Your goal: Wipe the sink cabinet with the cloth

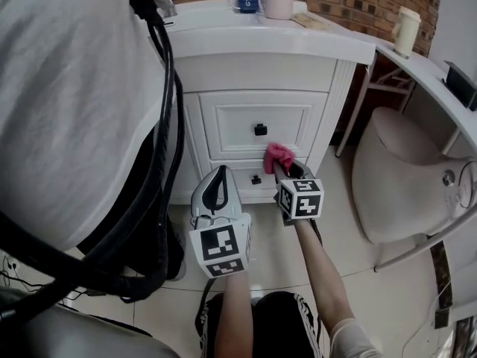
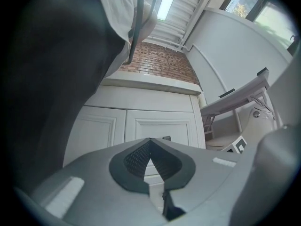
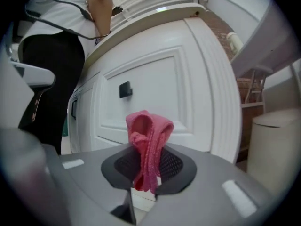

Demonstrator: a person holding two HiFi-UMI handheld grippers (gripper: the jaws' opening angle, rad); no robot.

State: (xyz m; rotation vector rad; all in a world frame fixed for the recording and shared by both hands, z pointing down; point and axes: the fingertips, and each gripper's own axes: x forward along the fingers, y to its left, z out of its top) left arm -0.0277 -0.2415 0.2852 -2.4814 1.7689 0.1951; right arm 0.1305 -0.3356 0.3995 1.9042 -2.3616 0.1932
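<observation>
Items, seen from the floor in front of the vanity:

1. Sink cabinet [image 1: 261,73]. White, panelled, two drawers on its right half, each with a dark knob [image 1: 260,130]. This is the surface to be wiped.

2. Cloth [image 3: 148,135]. Pink, bunched into a folded wad that stands proud of the jaws so that fabric, not plastic, meets the paint. It sits at 5 o'clock from the upper knob, by the rail between the two drawers. Whether it is actually touching the wood I cannot tell from here.

3. Right gripper [image 3: 148,175]. Jaws clamped tight on the lower end of the cloth and aimed at the drawer front at 12 o'clock. The wiping looks to be under way here.

4. Left gripper [image 2: 150,166]. Jaws closed, nothing between them. It is held at 8 o'clock from the right gripper and back from the cabinet, probably parked out of the cloth's path.

5. Mugs [image 1: 277,4]. On the counter at 12 o'clock, well clear of the drawers.

6. Bystander [image 1: 67,88]. White shirt, standing close at 9 o'clock and covering the cabinet's left door.
</observation>
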